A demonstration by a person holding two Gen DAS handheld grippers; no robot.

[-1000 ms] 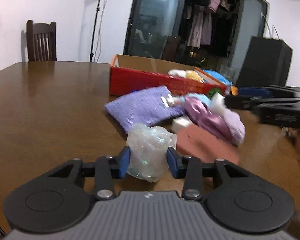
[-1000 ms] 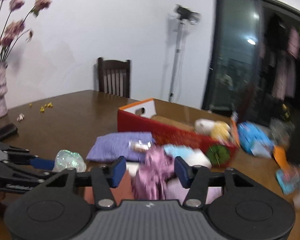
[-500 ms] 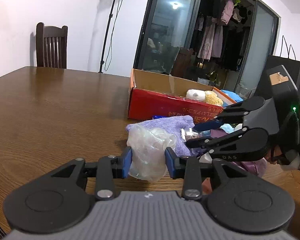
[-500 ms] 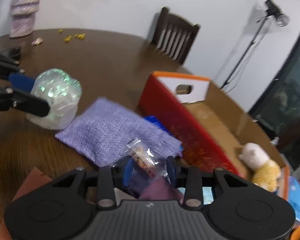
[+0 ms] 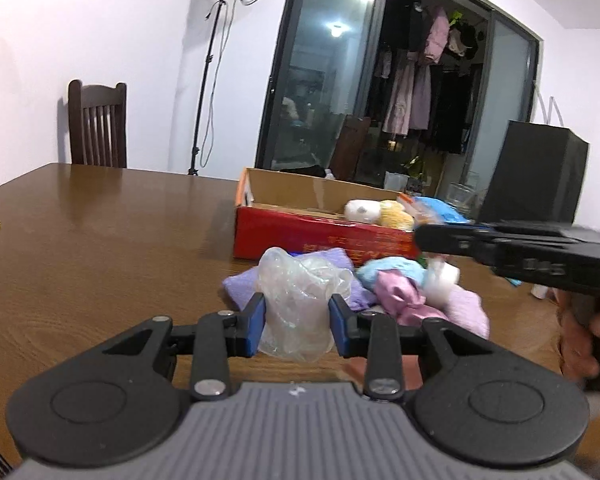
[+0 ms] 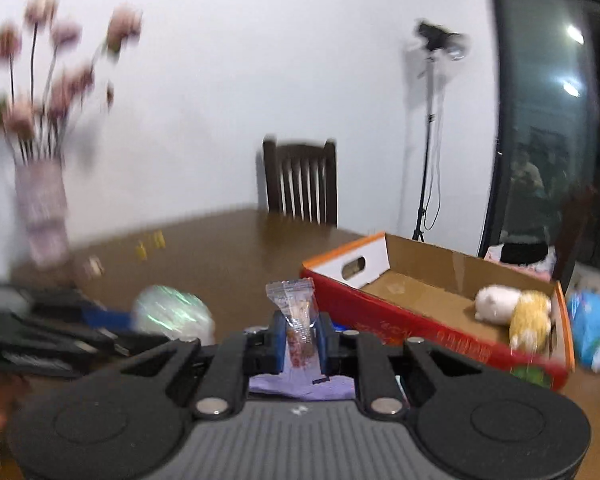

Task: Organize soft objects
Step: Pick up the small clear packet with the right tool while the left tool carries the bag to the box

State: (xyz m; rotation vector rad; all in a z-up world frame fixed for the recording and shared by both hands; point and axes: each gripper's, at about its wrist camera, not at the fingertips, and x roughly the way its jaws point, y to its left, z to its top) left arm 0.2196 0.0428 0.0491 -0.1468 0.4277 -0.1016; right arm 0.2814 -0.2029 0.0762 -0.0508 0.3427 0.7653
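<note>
While pinched upright, snack packet (image 6: 298, 320) sits between right hand-held gripper (image 6: 300, 342) pads.

Glossy wooden table (image 5: 100, 240), crinkled clear plastic bag (image 5: 298, 300)

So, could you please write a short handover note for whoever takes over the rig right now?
Left gripper: shut on the crumpled clear plastic bag, near the pile.
Right gripper: shut on a small clear snack packet, held upright near the red cardboard box.
Done: a white plush and a yellow plush lie in the box.
Left: on the table by the box remain the purple cloth, blue item and pink fabric. Both held items probably go in next.
</note>
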